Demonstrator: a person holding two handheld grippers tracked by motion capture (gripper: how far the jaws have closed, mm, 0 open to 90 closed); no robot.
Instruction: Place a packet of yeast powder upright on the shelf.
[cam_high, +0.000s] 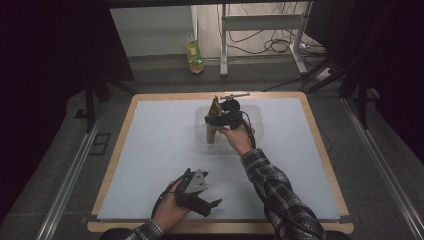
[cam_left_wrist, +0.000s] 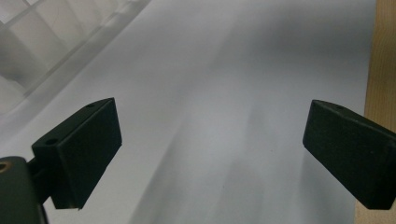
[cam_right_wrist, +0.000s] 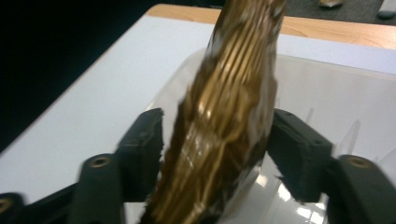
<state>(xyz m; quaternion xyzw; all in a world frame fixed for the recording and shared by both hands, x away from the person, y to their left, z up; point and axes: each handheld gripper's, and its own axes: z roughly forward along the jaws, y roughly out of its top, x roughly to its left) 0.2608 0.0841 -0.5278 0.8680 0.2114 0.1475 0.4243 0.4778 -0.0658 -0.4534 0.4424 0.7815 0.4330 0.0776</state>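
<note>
Gold-wrapped bundle (cam_right_wrist: 224, 116) stands between the right tool (cam_right_wrist: 217, 140) jaws — parted, barely gripping — over a clear bin (cam_right_wrist: 327, 79).

Both grippers are black. The left gripper (cam_high: 216, 203) has a grey three-cornered plate (cam_high: 198, 181) on top and blocky jaws with small screw holes. The right gripper (cam_high: 214, 119) shows brass-coloured screws. The person wears a dark plaid sleeve (cam_high: 272, 187) with light lines.

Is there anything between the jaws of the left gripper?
No, the left gripper stands wide open over the bare white table cover, with nothing between its jaws.
</note>
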